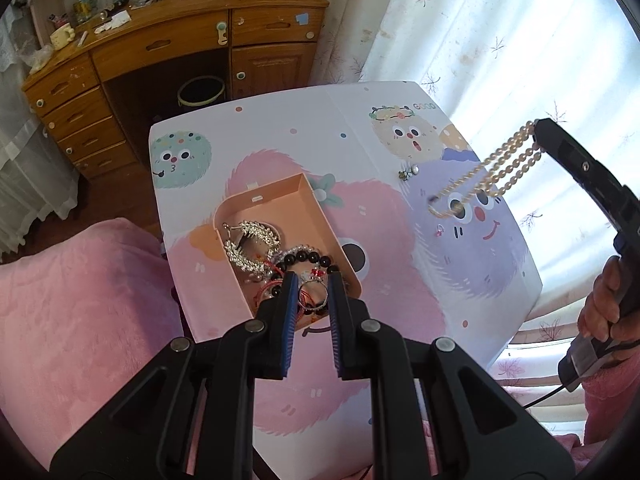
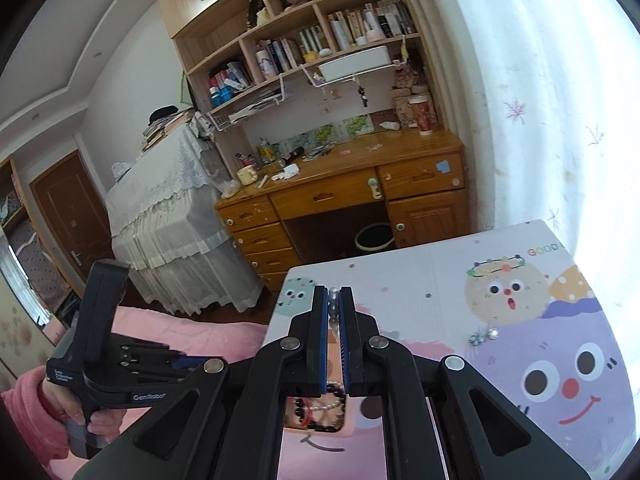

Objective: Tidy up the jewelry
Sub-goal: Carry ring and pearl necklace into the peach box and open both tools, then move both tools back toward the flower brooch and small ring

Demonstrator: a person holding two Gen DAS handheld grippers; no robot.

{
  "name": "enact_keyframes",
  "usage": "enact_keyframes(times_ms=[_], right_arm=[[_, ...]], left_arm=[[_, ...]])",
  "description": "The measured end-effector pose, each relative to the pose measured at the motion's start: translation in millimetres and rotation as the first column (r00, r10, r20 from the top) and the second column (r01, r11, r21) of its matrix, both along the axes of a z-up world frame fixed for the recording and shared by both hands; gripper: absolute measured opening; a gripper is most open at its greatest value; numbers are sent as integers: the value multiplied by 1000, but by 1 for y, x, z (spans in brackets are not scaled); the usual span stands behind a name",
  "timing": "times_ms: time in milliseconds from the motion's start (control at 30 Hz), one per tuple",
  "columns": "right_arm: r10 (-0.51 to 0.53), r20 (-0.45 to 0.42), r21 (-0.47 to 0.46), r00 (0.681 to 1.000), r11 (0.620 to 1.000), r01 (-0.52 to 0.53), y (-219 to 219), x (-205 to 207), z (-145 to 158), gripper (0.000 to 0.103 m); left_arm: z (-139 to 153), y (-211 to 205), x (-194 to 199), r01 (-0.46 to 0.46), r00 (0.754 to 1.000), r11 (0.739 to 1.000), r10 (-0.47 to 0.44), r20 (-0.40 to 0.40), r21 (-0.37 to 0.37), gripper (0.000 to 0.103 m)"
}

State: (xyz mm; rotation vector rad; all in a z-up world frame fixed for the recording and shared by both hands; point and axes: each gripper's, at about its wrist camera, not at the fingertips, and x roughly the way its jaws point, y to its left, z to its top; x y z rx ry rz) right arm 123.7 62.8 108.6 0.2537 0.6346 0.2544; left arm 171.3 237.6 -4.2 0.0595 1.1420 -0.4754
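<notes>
A pink jewelry box [image 1: 308, 204] lies open on the cartoon-printed table [image 1: 360, 128]. It holds silver rhinestone pieces [image 1: 250, 242], a black bead bracelet [image 1: 308, 258], red cords and a silver ring [image 1: 314, 300]. My left gripper [image 1: 312, 276] is open and hovers over the box's near end, around the ring. My right gripper [image 2: 333, 294] is shut on a pearl necklace [image 1: 508, 160], which hangs in loops above the table's right side; its beads [image 2: 333, 304] show between the pads. A small earring [image 1: 409, 172] and a tiny pink stud [image 1: 440, 231] lie on the table.
A pink blanket [image 1: 80, 300] covers the bed at left. A wooden desk [image 1: 168, 48] with drawers and a black bin [image 1: 200, 90] stand behind the table. White curtains [image 1: 500, 32] hang at right. Bookshelves [image 2: 320, 40] rise above the desk.
</notes>
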Motion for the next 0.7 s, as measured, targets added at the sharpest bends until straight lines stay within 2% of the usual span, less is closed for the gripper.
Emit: enact_keyframes(times_ms=[233, 300, 467, 567, 633, 700], right_arm=[[82, -31, -21, 996, 996, -83, 64, 6, 0, 4], [102, -49, -20, 994, 994, -103, 80, 9, -4, 4], [139, -93, -16, 986, 990, -142, 110, 14, -18, 5], [159, -150, -23, 976, 986, -164, 123, 18, -31, 6], [164, -172, -24, 971, 985, -170, 126, 18, -38, 14], [148, -170, -31, 974, 987, -156, 128, 15, -41, 24]], left_arm=[[-9, 11, 19, 26, 1000, 999, -25, 8, -47, 12], [-12, 12, 25, 25, 1000, 998, -25, 7, -60, 12], [-12, 20, 38, 5, 1000, 988, -2, 17, -154, 12], [-13, 21, 44, 3, 1000, 985, 2, 29, -172, 13], [-13, 22, 47, -7, 999, 985, 14, 36, -171, 24], [-13, 25, 48, -41, 998, 986, 49, 43, -163, 65]])
